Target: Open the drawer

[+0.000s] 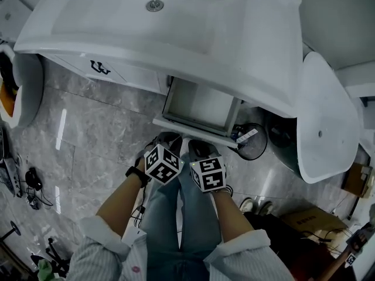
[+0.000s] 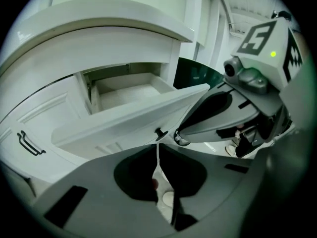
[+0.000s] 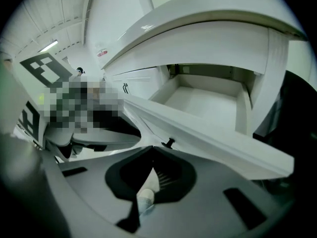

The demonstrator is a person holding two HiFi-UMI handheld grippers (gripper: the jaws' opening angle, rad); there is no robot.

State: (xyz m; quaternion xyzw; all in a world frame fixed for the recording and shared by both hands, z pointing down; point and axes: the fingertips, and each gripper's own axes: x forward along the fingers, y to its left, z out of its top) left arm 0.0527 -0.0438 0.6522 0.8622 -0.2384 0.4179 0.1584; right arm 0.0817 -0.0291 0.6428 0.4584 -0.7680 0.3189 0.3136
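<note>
The white drawer (image 1: 199, 107) of the vanity stands pulled out under the basin, and its inside (image 2: 126, 92) holds nothing. A small dark knob (image 2: 159, 132) sticks out of the drawer front (image 3: 208, 138). My left gripper (image 2: 158, 144) is shut, its tips just under that knob with nothing between them. Seen from the right, the same knob (image 3: 169, 143) lies slightly right of my right gripper (image 3: 152, 148), which is also shut and holds nothing. From the head, both marker cubes (image 1: 163, 164) (image 1: 208, 173) sit side by side below the drawer front, hiding the jaws.
A cabinet door with a dark handle (image 1: 99, 68) is left of the drawer. A black round fan (image 1: 252, 142) stands on the floor at the drawer's right, beside a white oval fixture (image 1: 325, 122). My shoes (image 1: 168, 139) are under the drawer. Cables (image 1: 32, 186) lie at left.
</note>
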